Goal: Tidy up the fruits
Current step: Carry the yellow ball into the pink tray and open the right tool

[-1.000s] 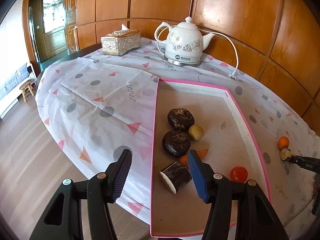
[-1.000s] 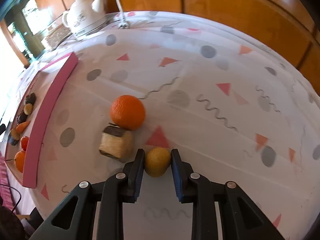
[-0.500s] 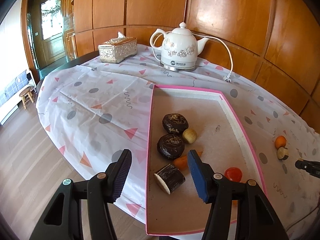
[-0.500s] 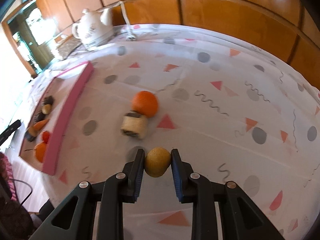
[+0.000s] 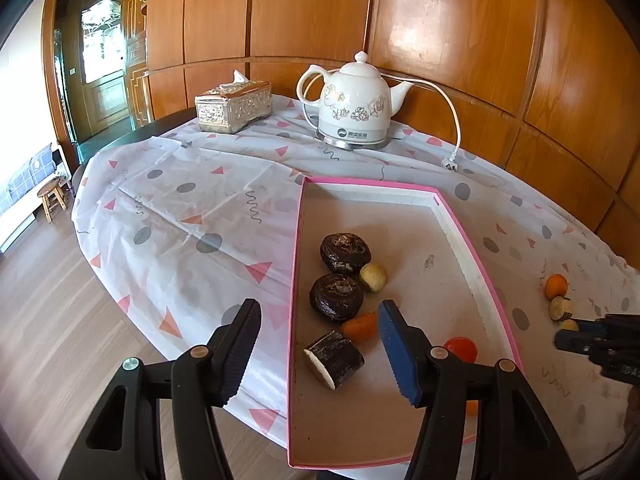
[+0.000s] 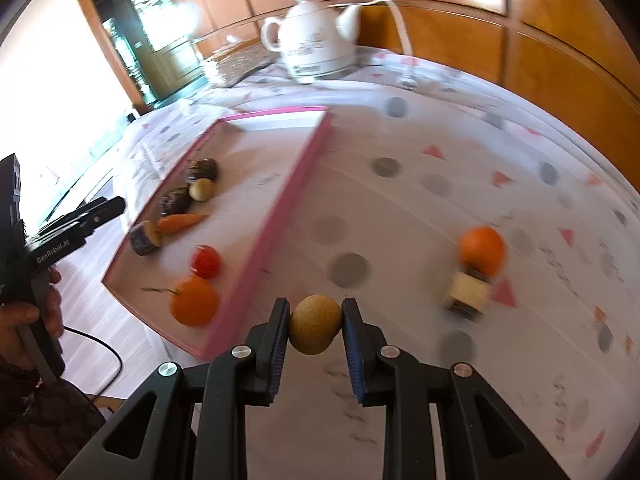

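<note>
While right claw (image 6: pixel 316 326) grips yellow fruit (image 6: pixel 315 324), we see tray (image 5: pixel 476 280) part-filled; left claw (image 5: pixel 318 344) opening, empty; orange (image 6: pixel 481 250) left on counter (image 6: pixel 400 208)

A tan-yellow round fruit (image 6: pixel 315 324) sits between the blue pads (image 6: pixel 349 330) of the black right gripper (image 6: pixel 314 330), and off to its left lies the pink-rimmed tray (image 6: pixel 276 216) with a pale beige floor. Ahead of the left gripper (image 5: pixel 320 350), black with blue pads too, there are two dark brown fruits (image 5: pixel 345 252), an orange carrot (image 5: pixel 360 326) and a red tomato (image 5: pixel 461 349). The tablecloth (image 5: pixel 192 208) is white, dotted grey, with pink and orange triangles and dark squiggles.
</note>
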A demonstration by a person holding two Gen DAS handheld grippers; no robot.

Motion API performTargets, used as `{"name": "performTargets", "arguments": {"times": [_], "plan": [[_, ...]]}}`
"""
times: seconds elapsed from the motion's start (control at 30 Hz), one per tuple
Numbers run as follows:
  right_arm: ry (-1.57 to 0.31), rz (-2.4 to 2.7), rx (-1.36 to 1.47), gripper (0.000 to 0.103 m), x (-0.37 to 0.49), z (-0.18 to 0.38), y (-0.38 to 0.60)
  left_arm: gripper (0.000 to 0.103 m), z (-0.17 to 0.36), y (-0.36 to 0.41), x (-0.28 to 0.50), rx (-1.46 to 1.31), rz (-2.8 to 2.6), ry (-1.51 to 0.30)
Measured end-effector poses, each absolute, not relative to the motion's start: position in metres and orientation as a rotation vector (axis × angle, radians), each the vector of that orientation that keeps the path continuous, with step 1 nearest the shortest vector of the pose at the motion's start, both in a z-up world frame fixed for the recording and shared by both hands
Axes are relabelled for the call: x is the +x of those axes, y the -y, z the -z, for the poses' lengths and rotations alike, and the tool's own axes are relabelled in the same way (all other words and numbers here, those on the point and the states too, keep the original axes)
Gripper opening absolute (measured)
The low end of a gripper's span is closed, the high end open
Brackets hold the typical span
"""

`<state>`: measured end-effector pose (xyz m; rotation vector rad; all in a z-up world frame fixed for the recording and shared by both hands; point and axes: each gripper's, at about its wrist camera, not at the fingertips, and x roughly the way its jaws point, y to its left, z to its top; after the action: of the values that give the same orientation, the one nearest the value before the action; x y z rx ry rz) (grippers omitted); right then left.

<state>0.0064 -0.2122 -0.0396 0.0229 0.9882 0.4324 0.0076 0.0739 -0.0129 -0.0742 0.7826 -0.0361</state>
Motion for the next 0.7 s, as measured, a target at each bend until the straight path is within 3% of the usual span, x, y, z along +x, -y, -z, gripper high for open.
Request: {"name": "performTargets", "arguments": {"times": [0.7], "plan": [[-1.0,-0.535,0.069,0.029,0.054,0.036,0.122,0.064,0.014,-0.081,0.009,-0.1,0.028,-0.78]]}}
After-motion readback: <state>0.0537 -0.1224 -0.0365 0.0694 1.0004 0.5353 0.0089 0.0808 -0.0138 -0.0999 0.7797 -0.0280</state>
